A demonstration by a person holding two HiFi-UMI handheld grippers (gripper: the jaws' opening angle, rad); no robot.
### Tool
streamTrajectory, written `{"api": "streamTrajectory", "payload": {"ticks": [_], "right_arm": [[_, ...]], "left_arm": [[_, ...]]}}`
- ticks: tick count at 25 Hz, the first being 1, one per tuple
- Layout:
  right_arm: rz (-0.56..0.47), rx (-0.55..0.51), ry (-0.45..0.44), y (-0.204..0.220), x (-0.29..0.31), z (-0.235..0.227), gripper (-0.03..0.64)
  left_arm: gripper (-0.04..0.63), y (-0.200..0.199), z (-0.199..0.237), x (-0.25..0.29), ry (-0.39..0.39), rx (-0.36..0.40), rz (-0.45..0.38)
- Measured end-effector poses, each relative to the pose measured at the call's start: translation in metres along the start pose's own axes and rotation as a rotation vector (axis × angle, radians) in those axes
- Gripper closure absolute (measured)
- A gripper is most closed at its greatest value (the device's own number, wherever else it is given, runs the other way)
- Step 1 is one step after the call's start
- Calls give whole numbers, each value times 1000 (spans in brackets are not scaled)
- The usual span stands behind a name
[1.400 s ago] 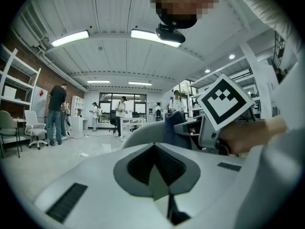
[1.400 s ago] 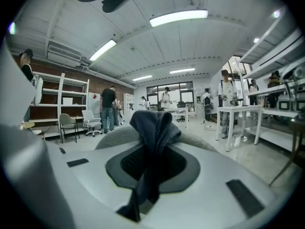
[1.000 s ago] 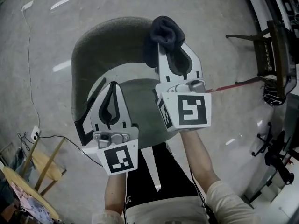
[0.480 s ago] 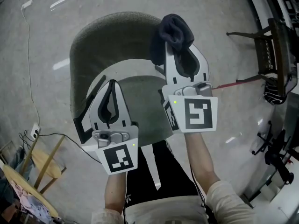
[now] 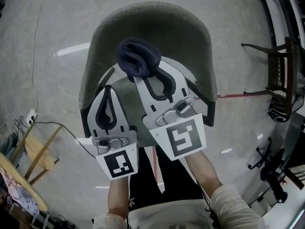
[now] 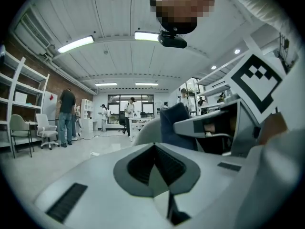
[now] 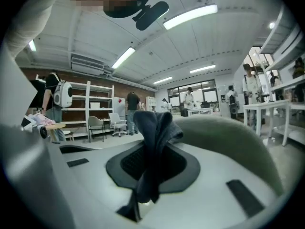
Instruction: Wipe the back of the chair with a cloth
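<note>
Dark cloth [image 5: 138,58] clamped in right gripper [image 5: 145,80] jaws, near green chair back [image 5: 152,15]; left gripper [image 5: 106,92] jaws together, empty. Wiping apparently mostly left.

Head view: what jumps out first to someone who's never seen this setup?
A bunched dark blue cloth pinched in the right tool sits mid-picture, close by the curved back of a green chair. To its left the left tool is shut and empty. Each tool carries a black-and-white marker cube.
</note>
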State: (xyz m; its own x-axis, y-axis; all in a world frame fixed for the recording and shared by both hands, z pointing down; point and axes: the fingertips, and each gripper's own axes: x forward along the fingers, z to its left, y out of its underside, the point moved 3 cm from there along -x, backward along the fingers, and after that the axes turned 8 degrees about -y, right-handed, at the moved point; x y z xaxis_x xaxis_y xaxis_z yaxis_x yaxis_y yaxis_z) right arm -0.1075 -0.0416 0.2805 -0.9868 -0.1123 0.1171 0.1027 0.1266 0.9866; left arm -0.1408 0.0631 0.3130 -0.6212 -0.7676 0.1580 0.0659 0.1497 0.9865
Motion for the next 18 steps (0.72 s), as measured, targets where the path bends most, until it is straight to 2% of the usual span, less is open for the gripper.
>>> {"api": "streamTrajectory", "payload": {"ticks": [4, 9, 13, 18], "right_arm": [[35, 35, -134, 26, 33, 36, 555], [73, 41, -237, 49, 62, 69, 555], [81, 23, -280, 59, 77, 81, 555], [99, 8, -281, 67, 87, 82, 555]], "left_arm": [[581, 18, 33, -11, -92, -9, 26], [581, 36, 58, -25, -168, -21, 57], [581, 42, 65, -31, -205, -26, 65], [581, 47, 68, -34, -218, -25, 81]]}}
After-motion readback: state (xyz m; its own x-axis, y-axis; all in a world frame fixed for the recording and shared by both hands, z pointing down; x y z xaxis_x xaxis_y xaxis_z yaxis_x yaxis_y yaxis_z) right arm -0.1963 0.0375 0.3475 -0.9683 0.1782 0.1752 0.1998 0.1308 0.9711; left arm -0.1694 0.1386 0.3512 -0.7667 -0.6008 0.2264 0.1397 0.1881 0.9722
